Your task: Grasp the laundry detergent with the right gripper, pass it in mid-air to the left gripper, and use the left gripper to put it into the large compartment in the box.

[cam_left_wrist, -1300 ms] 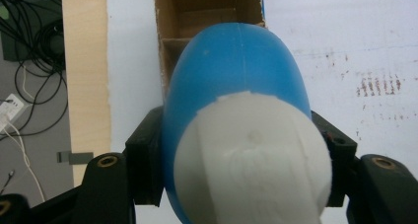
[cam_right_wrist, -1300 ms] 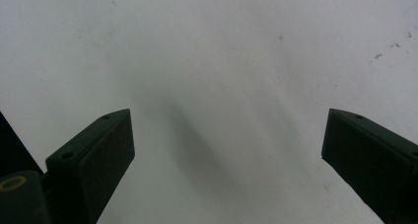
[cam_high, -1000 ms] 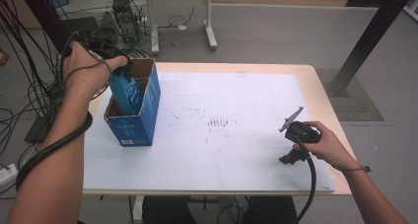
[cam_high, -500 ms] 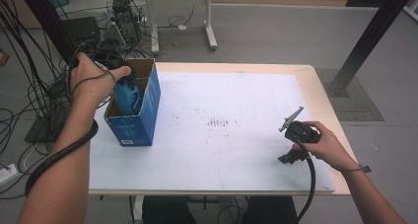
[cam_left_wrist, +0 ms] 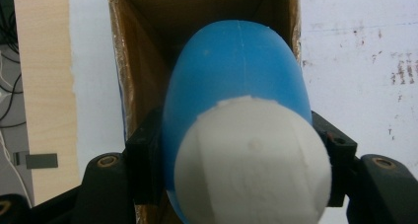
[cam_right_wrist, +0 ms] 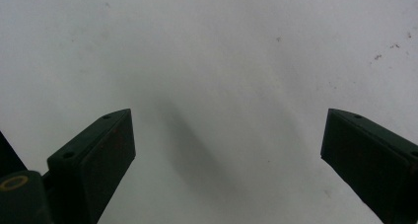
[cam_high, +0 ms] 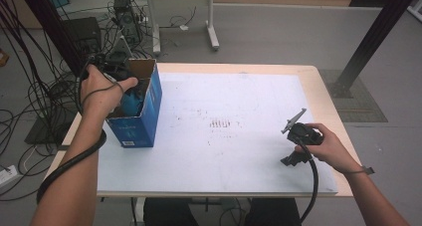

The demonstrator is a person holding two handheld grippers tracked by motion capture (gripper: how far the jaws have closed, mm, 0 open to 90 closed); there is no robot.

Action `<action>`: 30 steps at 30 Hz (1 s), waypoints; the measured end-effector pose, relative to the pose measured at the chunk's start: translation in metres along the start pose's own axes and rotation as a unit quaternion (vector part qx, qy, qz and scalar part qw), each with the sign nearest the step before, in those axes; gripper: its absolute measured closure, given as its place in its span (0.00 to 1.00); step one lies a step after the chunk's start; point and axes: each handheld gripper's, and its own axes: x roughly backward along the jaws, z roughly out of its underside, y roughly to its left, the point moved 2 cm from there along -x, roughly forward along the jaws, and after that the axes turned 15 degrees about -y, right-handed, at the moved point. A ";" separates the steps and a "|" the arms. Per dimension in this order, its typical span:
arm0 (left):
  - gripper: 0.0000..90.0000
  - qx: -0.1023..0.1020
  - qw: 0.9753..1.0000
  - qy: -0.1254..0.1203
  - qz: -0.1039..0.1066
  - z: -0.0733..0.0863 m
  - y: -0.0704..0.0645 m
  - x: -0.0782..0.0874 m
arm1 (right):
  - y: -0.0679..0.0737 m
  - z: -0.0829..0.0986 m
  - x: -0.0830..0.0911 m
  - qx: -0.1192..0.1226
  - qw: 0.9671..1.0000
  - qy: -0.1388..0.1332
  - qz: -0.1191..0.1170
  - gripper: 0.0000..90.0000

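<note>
A blue cardboard box (cam_high: 137, 117) stands open-topped at the table's left side. My left gripper (cam_left_wrist: 241, 150) is shut on a blue egg-shaped object with a white end (cam_left_wrist: 236, 110), held in the mouth of the box (cam_left_wrist: 143, 51). In the high view the blue object (cam_high: 132, 100) sits just inside the box under the person's left hand (cam_high: 102, 89). My right gripper (cam_right_wrist: 226, 155) is open above bare white table, nothing between its jaws. It rests low at the table's right (cam_high: 298, 136), held by the right hand.
A white sheet (cam_high: 224, 126) with small reddish-brown marks (cam_high: 219, 122) at its middle covers the wooden table (cam_high: 323, 94). Cables and equipment lie on the floor to the left (cam_high: 45, 91). A black post (cam_high: 370, 37) rises at the far right.
The left hand has carried the blue object downward into the box's opening. The right gripper has stayed in place.
</note>
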 end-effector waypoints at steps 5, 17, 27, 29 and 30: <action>0.42 -0.002 1.000 -0.001 -0.005 0.002 -0.001 -0.003 | 0.001 0.000 0.000 0.000 1.000 0.000 0.000 0.07; 0.42 0.002 1.000 0.005 -0.011 0.006 0.002 -0.015 | 0.001 0.001 -0.002 -0.002 1.000 0.000 -0.001 0.07; 0.42 0.007 1.000 0.017 -0.009 0.012 0.002 -0.027 | 0.001 0.002 -0.002 -0.005 1.000 0.000 -0.001 0.07; 0.42 0.006 1.000 0.020 -0.009 0.013 0.003 -0.029 | 0.001 0.002 -0.003 -0.005 1.000 0.000 0.000 0.07; 0.42 0.006 1.000 0.021 -0.009 0.013 0.003 -0.029 | 0.001 0.002 -0.003 -0.008 1.000 0.000 0.000 0.07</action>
